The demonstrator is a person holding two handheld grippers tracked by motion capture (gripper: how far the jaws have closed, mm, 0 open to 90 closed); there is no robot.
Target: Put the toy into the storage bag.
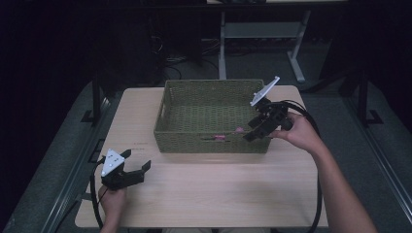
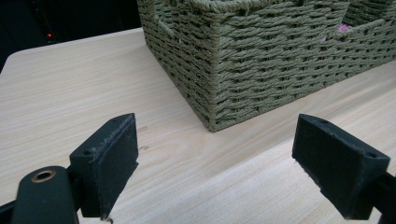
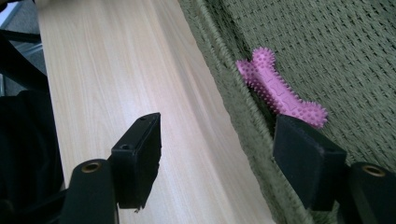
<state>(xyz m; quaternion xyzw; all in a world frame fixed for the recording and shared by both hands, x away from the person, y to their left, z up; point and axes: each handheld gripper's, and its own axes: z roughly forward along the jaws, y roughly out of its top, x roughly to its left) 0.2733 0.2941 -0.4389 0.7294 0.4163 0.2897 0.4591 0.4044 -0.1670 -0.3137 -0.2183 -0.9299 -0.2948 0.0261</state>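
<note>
An olive-green woven basket stands on the middle of the far half of the wooden table. A pink spiky bone-shaped toy lies inside it, against the near wall. My right gripper is open at the basket's near right corner. In the right gripper view its jaws straddle the basket's near wall, one over the table and one inside, close to the toy. My left gripper rests open and empty at the table's near left. It points at the basket's corner, a short way off.
A white desk frame and cables lie on the dark floor beyond the table. The table's left edge and a metal rail run close beside my left hand. A black cable trails beside the right forearm.
</note>
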